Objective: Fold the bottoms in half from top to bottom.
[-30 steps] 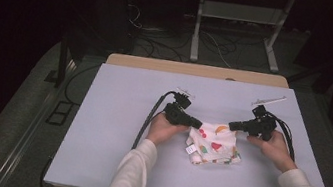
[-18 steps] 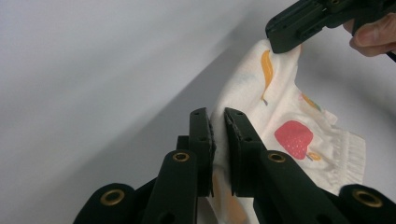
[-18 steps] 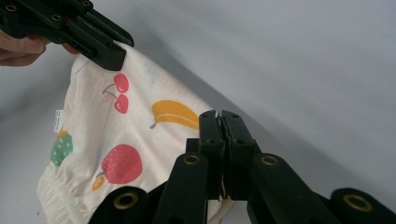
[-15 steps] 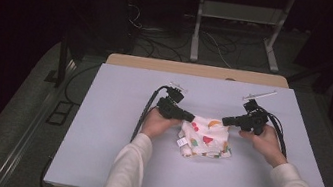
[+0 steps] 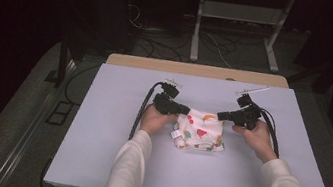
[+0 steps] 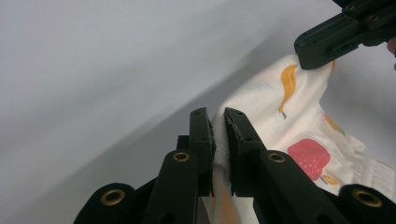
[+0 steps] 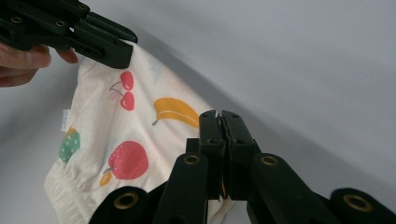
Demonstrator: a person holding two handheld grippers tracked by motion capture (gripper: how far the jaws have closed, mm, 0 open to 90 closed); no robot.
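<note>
Cloth (image 5: pixel 201 129) hangs stretched between left gripper (image 5: pixel 186 110) and right gripper (image 5: pixel 220 115), each clamped on a top corner.

Right tongs (image 7: pixel 222 122) pinch the fruit-print cloth (image 7: pixel 135 140) (seemingly its corner); left tongs (image 7: pixel 122 52) grip the far corner

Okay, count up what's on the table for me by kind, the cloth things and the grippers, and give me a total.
Fruit-print cloth: 1
Grippers: 2, the left gripper and the right gripper, each clamped on a far corner of the cloth
White table under them, not counted
Total: 3
</note>
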